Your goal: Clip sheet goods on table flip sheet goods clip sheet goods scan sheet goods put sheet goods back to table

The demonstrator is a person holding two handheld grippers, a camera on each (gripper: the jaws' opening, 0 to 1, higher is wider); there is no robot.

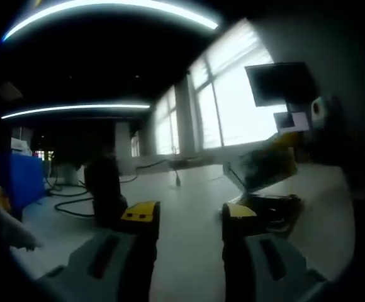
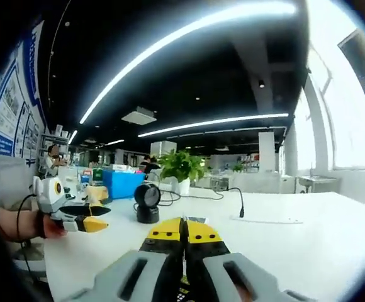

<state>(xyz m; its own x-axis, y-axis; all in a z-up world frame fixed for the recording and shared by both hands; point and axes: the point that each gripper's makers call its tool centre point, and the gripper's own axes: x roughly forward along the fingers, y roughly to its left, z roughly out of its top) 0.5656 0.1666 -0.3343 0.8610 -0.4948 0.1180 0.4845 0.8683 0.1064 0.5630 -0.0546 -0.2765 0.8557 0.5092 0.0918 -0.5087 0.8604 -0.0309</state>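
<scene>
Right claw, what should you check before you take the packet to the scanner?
1. Right claw gripping the sheet goods: ok. Its jaws are closed, and the left gripper view shows the packet tilted up above the table.
2. Left claw out of the way: ok. It is open, holds nothing and sits off to the side.
3. Scanner standing upright on the table: ok.
4. Way to the scanner free: looks ok. There is bare tabletop between the right claw and the scanner.
5. Barcode side of the packet facing the scanner: cannot tell.
</scene>
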